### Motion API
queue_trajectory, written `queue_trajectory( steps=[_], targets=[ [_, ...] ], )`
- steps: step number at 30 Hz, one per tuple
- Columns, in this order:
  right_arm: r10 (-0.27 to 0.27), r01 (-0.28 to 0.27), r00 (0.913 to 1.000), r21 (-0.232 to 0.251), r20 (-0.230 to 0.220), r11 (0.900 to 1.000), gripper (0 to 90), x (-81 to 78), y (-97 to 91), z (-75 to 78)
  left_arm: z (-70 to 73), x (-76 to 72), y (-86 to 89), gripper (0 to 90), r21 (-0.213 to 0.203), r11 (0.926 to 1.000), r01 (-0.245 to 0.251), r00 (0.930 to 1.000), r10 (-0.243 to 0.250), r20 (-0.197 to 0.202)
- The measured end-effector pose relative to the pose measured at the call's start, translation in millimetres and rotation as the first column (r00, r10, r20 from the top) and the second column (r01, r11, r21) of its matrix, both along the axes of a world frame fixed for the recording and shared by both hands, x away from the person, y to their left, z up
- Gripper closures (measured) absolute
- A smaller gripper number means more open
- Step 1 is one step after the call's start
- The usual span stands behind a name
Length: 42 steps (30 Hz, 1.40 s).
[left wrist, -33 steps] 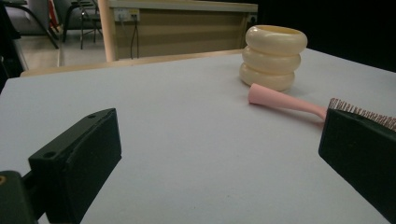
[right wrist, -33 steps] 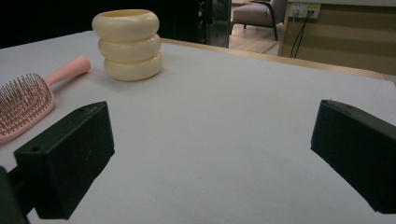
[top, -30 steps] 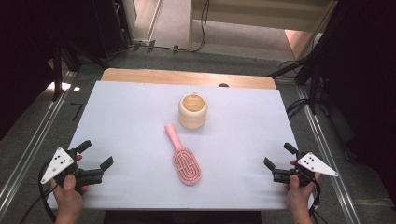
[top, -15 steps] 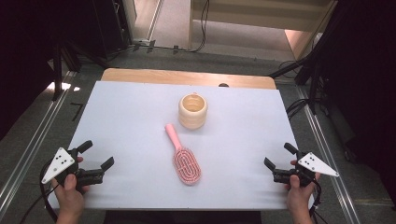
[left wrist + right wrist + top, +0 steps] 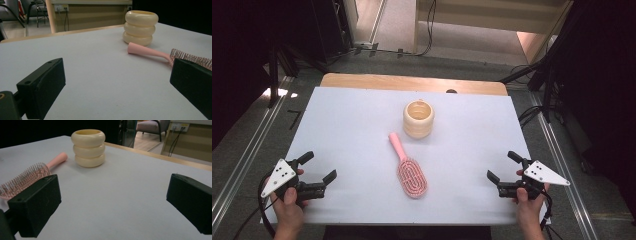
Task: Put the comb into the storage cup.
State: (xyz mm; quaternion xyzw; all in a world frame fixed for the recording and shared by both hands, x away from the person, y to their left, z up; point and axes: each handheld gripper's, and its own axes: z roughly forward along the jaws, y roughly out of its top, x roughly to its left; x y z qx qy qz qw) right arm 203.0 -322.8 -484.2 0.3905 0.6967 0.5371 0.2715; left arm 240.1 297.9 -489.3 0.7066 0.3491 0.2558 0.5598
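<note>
A pink hairbrush (image 5: 408,169) lies bristles-up in the middle of the white table (image 5: 352,130), handle toward the far side. Just beyond its handle stands a cream ribbed cup (image 5: 418,118). My left gripper (image 5: 318,167) rests open near the front left corner, held by a hand, nothing between its jaws. My right gripper (image 5: 504,166) is open near the front right edge, also empty. In the left gripper view the cup (image 5: 140,27) and brush (image 5: 155,52) lie ahead to the right. The right gripper view has the cup (image 5: 88,147) and brush (image 5: 30,178) ahead to the left.
A wooden strip (image 5: 412,82) runs along the table's far edge. Metal rails (image 5: 242,165) flank the table on both sides. Cables (image 5: 532,112) trail on the floor at the right, and dark stands rise at the back.
</note>
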Motion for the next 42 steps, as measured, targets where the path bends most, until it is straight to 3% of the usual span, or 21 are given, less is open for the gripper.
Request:
queue_trajectory(
  steps=[11,24,26,28,30,35,42],
  targets=[
    [0.077,-0.077,0.9969,-0.005,-0.013,0.997,0.0,1.3,25.2,19.4,0.0,-0.6,0.6,0.7,-0.004,1.0,0.007,1.0,-0.006,0.003],
    [0.19,-0.19,0.9814,0.006,-0.024,0.9817,0.0,7.0,54.0,35.1,-0.3,-0.8,1.7,0.7,-0.011,0.9999,0.013,0.9999,-0.013,0.004],
    [0.209,-0.209,0.9775,0.015,-0.026,0.9778,9.5,8.3,61.4,36.3,-0.3,-0.8,1.5,0.7,-0.009,0.9998,0.017,0.9998,-0.017,0.006],
    [0.21,-0.21,0.9774,0.011,-0.026,0.9777,11.3,8.6,64.2,36.8,-0.3,-1.0,1.2,0.7,-0.006,0.9998,0.018,0.9998,-0.018,0.006],
    [0.247,-0.246,0.9688,0.009,-0.025,0.9691,11.2,9.9,73.0,38.4,-0.2,-1.2,1.0,0.7,-0.003,0.9998,0.02,0.9998,-0.02,0.006],
    [0.288,-0.288,0.9572,0.004,-0.025,0.9575,13.2,11.6,88.8,43.1,-0.2,-1.0,0.9,0.7,-0.003,0.9997,0.024,0.9997,-0.024,0.006],
    [0.377,-0.377,0.9253,0.01,-0.04,0.9261,35.4,15.1,109.2,45.8,-0.3,-1.3,0.6,0.7,0.0,0.9996,0.028,0.9996,-0.028,0.007]
  ],
)
